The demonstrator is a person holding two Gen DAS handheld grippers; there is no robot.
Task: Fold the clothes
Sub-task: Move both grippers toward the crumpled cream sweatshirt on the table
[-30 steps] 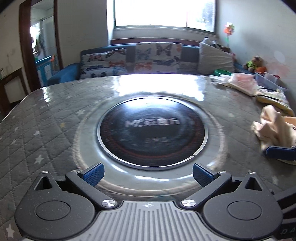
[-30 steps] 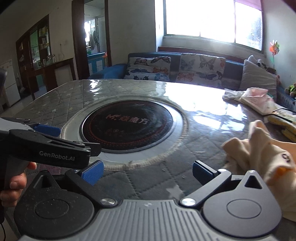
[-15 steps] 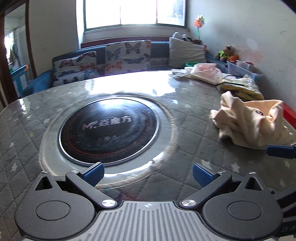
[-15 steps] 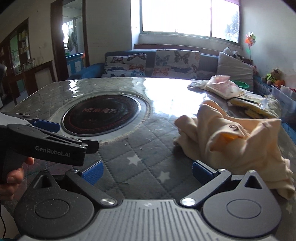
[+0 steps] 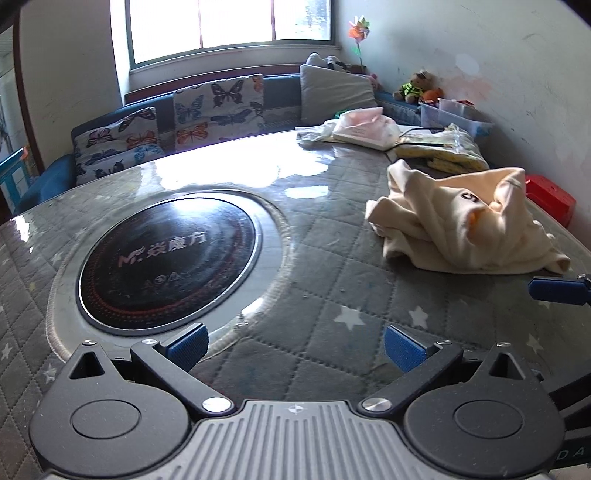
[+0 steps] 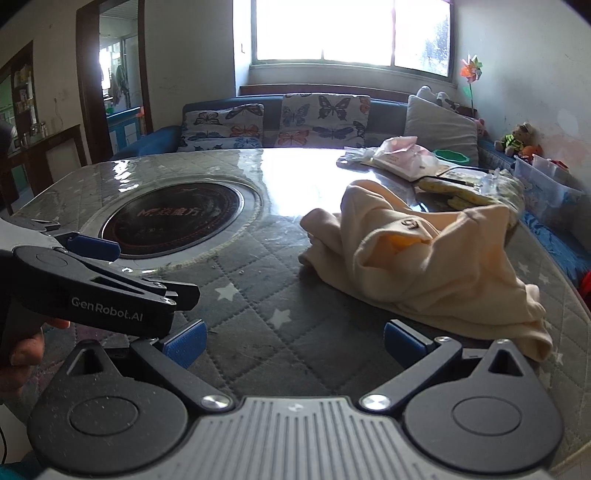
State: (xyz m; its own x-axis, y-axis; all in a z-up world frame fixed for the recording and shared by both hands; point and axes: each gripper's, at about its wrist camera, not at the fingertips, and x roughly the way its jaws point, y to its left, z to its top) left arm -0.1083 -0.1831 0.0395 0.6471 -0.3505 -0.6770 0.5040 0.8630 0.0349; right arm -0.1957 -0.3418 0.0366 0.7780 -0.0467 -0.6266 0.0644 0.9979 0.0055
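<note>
Two grippers are over the near edge of the surface (image 5: pixel 325 332), which has a grey quilted cover with white stars. Nearest in the left wrist view, the left gripper (image 5: pixel 295 341) has its blue pads spread wide, and nothing is between them, only the cover below. In the right wrist view the right gripper (image 6: pixel 293 338) is spread wide in the same way and holds nothing. Its right pad (image 6: pixel 400 339) is just beside the near hem of the garment (image 6: pixel 424 258), but I cannot tell if they touch. The left gripper shows at the left side of this view too, and a hand (image 6: pixel 22 347) holds its handle. The garment is a cream piece of clothing, crumpled in a heap on the right part of the surface, with a small dark mark and an orange patch in its folds. To the left of it, well apart, a round black plate (image 5: pixel 166 258) with a metal ring is set into the middle of the surface. Farther back on the right lie a yellow packet (image 5: pixel 443 151) and a pink bag (image 5: pixel 362 123), near each other. Behind the surface stands a blue sofa (image 6: pixel 384 110) with butterfly cushions (image 6: pixel 321 118) and a grey pillow (image 6: pixel 439 129) under a bright window (image 6: pixel 351 29).
</note>
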